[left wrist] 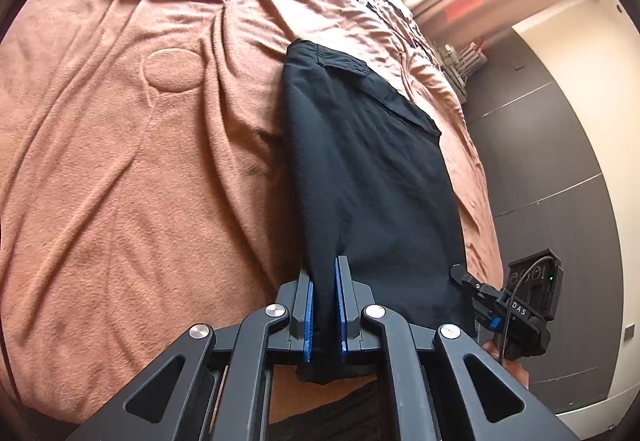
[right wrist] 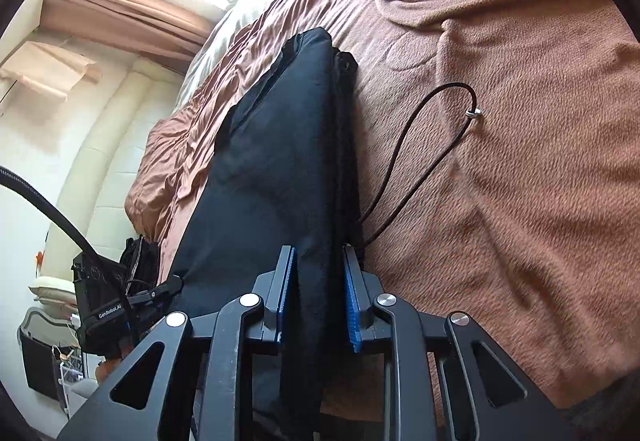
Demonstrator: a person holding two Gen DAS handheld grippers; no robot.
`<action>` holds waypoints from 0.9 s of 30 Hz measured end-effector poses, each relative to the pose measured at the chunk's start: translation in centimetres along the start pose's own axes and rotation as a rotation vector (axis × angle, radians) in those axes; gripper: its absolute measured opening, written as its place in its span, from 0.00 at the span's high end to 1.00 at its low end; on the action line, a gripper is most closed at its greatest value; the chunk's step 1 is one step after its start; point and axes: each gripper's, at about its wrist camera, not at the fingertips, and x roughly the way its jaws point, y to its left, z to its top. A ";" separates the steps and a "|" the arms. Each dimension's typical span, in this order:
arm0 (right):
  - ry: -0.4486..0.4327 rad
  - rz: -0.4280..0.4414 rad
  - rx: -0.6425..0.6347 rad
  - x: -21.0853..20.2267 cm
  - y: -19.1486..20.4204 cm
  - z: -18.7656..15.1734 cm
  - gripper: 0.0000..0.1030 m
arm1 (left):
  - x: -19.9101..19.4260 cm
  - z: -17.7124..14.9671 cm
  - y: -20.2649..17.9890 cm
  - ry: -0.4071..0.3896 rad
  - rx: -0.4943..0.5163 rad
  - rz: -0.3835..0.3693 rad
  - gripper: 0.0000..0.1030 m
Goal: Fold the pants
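Left wrist: both claws grip black pants [left wrist: 360,169] on bedspread [left wrist: 120,161].

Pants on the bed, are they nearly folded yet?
Partly. The black pants already lie doubled into one narrow strip on the brown blanket. Now the left gripper and right gripper each pinch the near end. Left: folding it over towards the far end.

The right tongs [right wrist: 320,301] pinch the black pants [right wrist: 276,161] lying on the brown blanket [right wrist: 520,121].
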 end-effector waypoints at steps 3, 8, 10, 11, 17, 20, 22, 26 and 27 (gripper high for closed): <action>0.016 0.015 -0.012 0.8 1.0 -0.8 0.82 | -0.9 -0.6 1.2 0.006 -0.005 0.028 0.91; 0.042 0.033 -0.021 2.5 2.0 -1.5 0.82 | -2.1 -1.3 2.8 0.001 -0.013 0.056 0.91; 0.050 0.035 -0.025 3.2 2.3 -1.4 0.82 | -2.5 -1.4 3.2 -0.003 -0.015 0.069 0.91; 0.054 0.041 -0.025 3.4 2.4 -1.5 0.82 | -2.7 -1.5 3.5 -0.003 -0.017 0.075 0.91; 0.079 0.034 -0.029 4.1 2.6 -2.0 0.82 | -3.3 -1.6 4.6 0.028 -0.016 0.111 0.87; 0.074 0.020 -0.025 3.8 2.9 -1.2 0.82 | -3.7 -1.4 4.9 0.018 -0.023 0.134 0.83; 0.043 0.000 -0.033 3.2 3.3 -0.6 0.82 | -4.0 -1.1 4.9 0.006 -0.024 0.139 0.72; 0.005 0.016 -0.028 2.7 3.2 1.9 0.59 | -4.7 -0.3 5.2 -0.029 -0.020 0.144 0.52; -0.003 0.014 -0.023 2.7 3.0 2.5 0.52 | -4.7 0.0 5.2 -0.031 -0.022 0.142 0.50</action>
